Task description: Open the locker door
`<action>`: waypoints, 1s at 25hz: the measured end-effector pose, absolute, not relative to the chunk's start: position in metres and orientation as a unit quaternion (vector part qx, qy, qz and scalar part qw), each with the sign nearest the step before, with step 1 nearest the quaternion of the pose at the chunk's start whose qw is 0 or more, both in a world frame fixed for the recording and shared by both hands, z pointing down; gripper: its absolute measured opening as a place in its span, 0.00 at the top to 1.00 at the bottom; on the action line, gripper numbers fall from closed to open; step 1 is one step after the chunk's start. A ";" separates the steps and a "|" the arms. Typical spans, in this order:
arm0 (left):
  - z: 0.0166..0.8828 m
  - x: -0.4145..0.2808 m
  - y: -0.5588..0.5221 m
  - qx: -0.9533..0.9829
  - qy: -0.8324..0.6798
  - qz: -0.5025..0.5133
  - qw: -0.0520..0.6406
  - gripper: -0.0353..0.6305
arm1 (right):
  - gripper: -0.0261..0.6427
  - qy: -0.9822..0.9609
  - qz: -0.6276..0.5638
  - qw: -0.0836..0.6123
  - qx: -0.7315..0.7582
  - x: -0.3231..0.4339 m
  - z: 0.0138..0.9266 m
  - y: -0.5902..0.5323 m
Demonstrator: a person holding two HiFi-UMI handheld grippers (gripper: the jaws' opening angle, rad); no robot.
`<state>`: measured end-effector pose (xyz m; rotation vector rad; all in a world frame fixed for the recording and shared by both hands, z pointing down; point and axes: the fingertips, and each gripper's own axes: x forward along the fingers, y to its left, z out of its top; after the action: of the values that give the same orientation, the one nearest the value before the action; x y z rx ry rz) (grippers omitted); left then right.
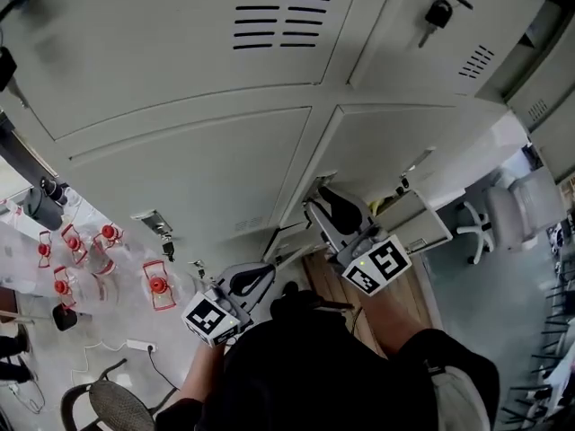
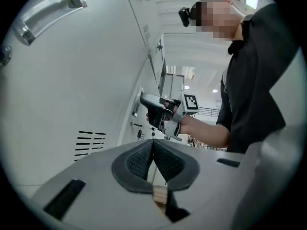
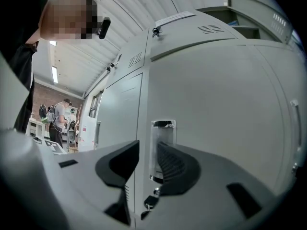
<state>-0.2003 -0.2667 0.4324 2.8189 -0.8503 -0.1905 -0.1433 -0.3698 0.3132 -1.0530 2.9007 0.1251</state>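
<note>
Grey metal lockers fill the head view. The locker door (image 1: 395, 142) in front of my right gripper (image 1: 322, 196) looks closed. In the right gripper view its upright recessed handle (image 3: 162, 150) shows in the gap between the open jaws of my right gripper (image 3: 147, 147); I cannot tell whether they touch it. A key (image 3: 149, 202) hangs in the lock just below the handle. My left gripper (image 1: 266, 272) hangs lower left, away from the doors, its pads (image 2: 165, 159) pressed together on nothing. The left gripper view shows the right gripper (image 2: 158, 111) at the handle (image 2: 139, 102).
Another key (image 1: 437, 12) hangs in an upper locker, and keys (image 1: 166, 241) hang in the locker to the left. Red-capped bottles (image 1: 108, 259) stand on a surface at left, above a round chair (image 1: 108, 407). A white office chair (image 1: 503, 214) stands at right. A person (image 3: 60, 116) stands far off.
</note>
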 end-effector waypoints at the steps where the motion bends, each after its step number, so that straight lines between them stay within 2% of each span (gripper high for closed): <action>1: 0.433 -0.200 -0.267 0.951 -0.287 -0.064 0.094 0.93 | 0.77 0.940 0.038 0.027 -0.339 -0.144 0.313 -0.370; 9: 0.434 -0.205 -0.272 0.949 -0.287 -0.079 0.106 0.93 | 0.77 0.938 0.027 0.013 -0.345 -0.151 0.316 -0.380; 19: 0.437 -0.212 -0.270 0.943 -0.298 -0.082 0.120 0.93 | 0.83 0.936 0.014 0.017 -0.351 -0.152 0.316 -0.384; 25: 0.438 -0.210 -0.267 0.945 -0.292 -0.080 0.121 0.93 | 0.84 0.940 0.005 0.024 -0.341 -0.149 0.316 -0.378</action>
<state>-0.2101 -0.2669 0.4375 2.7613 -0.8541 -0.2348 -0.1492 -0.3784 0.3163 -1.0553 2.9075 0.0152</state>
